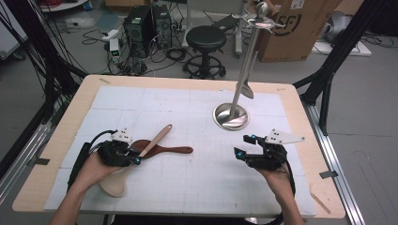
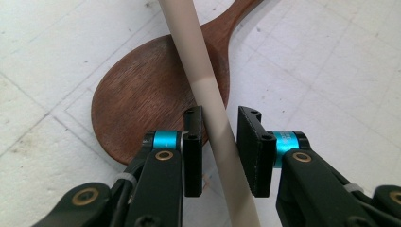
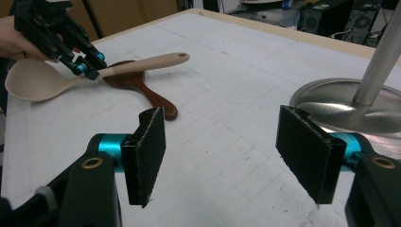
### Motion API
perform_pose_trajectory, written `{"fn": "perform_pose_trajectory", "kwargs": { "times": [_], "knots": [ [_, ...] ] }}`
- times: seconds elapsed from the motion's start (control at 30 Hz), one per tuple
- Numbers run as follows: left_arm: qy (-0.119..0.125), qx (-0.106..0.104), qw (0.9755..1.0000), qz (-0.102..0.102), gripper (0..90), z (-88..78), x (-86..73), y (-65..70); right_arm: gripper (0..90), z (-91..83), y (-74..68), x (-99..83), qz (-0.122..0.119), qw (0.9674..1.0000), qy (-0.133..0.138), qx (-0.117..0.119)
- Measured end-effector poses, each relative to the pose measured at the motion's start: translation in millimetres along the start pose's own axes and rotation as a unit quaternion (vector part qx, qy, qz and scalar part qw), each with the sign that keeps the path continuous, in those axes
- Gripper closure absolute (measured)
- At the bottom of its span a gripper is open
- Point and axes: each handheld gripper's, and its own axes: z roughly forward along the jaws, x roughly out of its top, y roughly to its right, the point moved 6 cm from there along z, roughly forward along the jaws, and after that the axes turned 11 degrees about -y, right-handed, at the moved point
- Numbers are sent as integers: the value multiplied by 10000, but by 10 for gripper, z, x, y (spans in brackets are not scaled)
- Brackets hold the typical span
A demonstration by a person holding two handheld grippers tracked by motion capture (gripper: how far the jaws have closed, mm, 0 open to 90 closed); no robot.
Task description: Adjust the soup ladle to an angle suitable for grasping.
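Hinges on one crossing: long axis of the pale spoon set squarely across the closing line of the left fingers, with the handle threaded up through the gap between them. Narrowed, in the left gripper view, to barely more than the handle's width: one pad at or almost at the handle, a thin sliver of desk showing beside the other. Not yet clamped by the look of it, and nothing lifted. Lying, in the high view, with bowl toward the person and handle tip pointing away and to the right, the handle resting slantwise over the bowl of the brown wooden spoon and touching it. Straddled around mid-handle, just on the near side of that crossing, with the brown bowl directly beyond the fingertips. Far nearer to the left hand than to the right: right fingers held well apart from both spoons, over bare desk near the base of the metal stand, spread wide and holding nothing. Judged next: close the last bit squarely on the handle, then lift clear without dragging the brown wooden spoon beneath. Worth guarding against roll of the rounded handle between flat pads, given the bowl's weight hanging off the near end.
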Motion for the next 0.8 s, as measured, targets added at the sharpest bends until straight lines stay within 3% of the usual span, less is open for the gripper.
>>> {"fn": "perform_pose_trajectory", "kwargs": {
  "times": [0.3,0.5,0.67,0.8],
  "knots": [
    [85,54,9999,-74,743,-2,16,-28,331,14,-4,-2,7,10000,-24,19],
    [183,75,9997,-119,662,-3,57,-20,331,32,-8,-3,1,10000,-53,31],
    [287,103,9994,-179,649,-18,114,-20,331,33,-5,-7,-10,10000,-56,34],
    [366,9,9990,-256,638,-30,182,-38,331,46,-12,-7,-29,10000,-71,51]
  ]
}}
